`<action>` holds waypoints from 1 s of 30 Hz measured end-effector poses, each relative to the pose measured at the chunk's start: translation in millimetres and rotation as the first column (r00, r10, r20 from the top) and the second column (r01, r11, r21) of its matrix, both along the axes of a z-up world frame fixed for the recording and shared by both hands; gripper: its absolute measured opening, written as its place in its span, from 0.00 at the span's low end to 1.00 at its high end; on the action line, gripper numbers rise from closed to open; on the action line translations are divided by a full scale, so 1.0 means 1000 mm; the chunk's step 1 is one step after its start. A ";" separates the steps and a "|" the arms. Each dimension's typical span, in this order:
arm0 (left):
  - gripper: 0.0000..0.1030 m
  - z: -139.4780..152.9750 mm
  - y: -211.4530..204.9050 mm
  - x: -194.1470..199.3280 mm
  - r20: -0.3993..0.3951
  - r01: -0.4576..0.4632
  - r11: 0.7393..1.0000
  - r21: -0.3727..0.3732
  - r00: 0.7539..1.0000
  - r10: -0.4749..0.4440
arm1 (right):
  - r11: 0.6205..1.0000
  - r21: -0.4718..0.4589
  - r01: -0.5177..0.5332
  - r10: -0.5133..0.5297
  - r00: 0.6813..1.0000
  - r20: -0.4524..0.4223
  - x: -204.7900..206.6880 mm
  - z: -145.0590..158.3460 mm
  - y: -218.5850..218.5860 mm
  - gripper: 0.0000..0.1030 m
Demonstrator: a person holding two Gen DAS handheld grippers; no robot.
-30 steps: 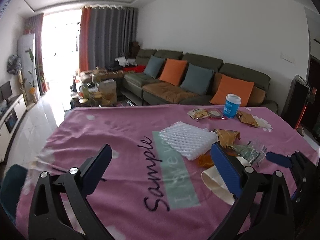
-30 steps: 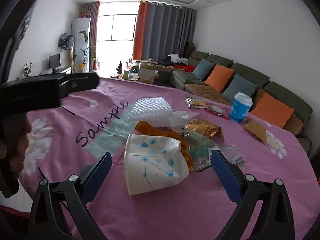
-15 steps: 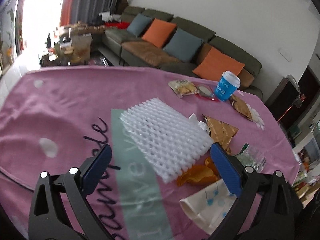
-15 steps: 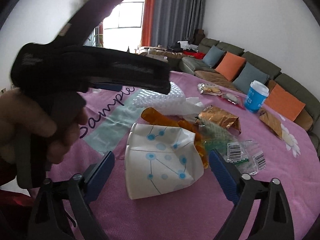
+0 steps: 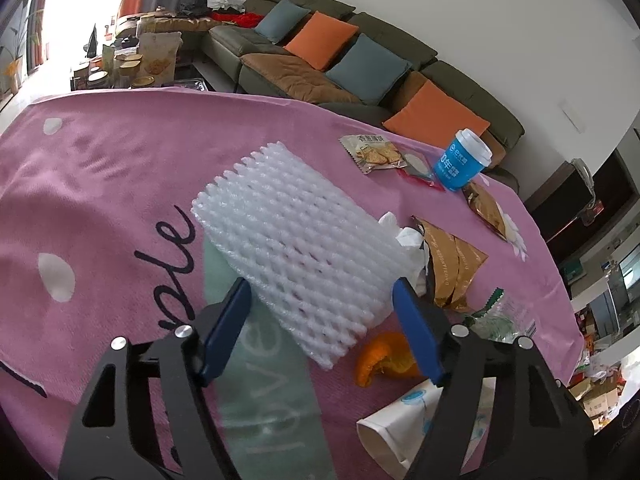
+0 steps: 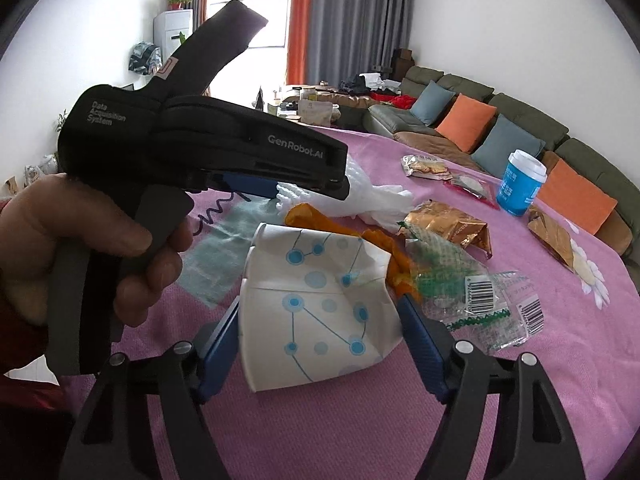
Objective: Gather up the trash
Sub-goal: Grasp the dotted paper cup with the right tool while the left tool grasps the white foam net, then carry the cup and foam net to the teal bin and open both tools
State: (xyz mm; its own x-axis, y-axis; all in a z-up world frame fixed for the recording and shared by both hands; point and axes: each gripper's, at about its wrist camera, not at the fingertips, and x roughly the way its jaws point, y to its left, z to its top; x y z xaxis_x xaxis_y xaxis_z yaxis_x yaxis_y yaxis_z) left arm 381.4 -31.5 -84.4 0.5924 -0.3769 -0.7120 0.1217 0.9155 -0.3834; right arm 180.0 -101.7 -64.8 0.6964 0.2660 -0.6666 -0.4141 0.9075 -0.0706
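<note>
A white foam net sleeve (image 5: 304,252) lies on the pink tablecloth (image 5: 100,184). My left gripper (image 5: 320,320) is open, its blue fingers on either side of the sleeve's near end. A crushed white paper cup with blue dots (image 6: 320,304) lies between the open fingers of my right gripper (image 6: 320,328). Orange peel (image 5: 384,360), gold wrappers (image 5: 452,264), clear plastic packaging (image 6: 488,300) and a blue cup (image 5: 460,164) lie around. The left gripper's black body (image 6: 200,148) fills the left of the right wrist view.
A snack packet (image 5: 372,152) and a red packet (image 5: 416,168) lie near the blue cup at the table's far edge. A dark sofa with orange and teal cushions (image 5: 360,52) stands beyond the table. A cluttered coffee table (image 5: 136,60) is far left.
My left gripper has moved forward and down over the foam sleeve and narrowed around it. My right gripper has moved closer to the crushed paper cup and narrowed.
</note>
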 end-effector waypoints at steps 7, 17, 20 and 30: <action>0.30 -0.004 0.011 0.001 -0.006 -0.024 0.999 -0.030 1.000 0.023 | 1.000 0.006 0.002 -0.002 1.000 0.006 -0.001 0.001 -0.001 0.71; 0.26 0.018 0.034 -0.024 0.072 -0.063 0.996 -0.056 0.995 0.067 | 0.999 0.034 0.003 -0.005 0.999 0.033 -0.008 0.009 -0.002 0.70; 0.25 0.033 0.041 -0.040 0.119 -0.071 0.997 -0.038 0.990 0.075 | 0.999 0.038 0.004 -0.006 0.998 0.055 -0.013 0.016 -0.001 0.70; 0.25 0.083 0.065 -0.122 0.285 -0.128 0.988 0.081 0.953 0.100 | 0.998 0.068 -0.011 0.000 0.988 0.156 -0.038 0.049 0.004 0.70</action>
State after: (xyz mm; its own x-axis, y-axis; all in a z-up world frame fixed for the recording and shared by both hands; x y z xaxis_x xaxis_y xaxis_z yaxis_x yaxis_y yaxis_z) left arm 259.8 33.6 -1.4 0.8078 -0.2325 -0.5416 0.1038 0.9607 -0.2575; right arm 141.6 -97.6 -15.6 0.7888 0.3111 -0.5300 -0.4079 0.9101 -0.0729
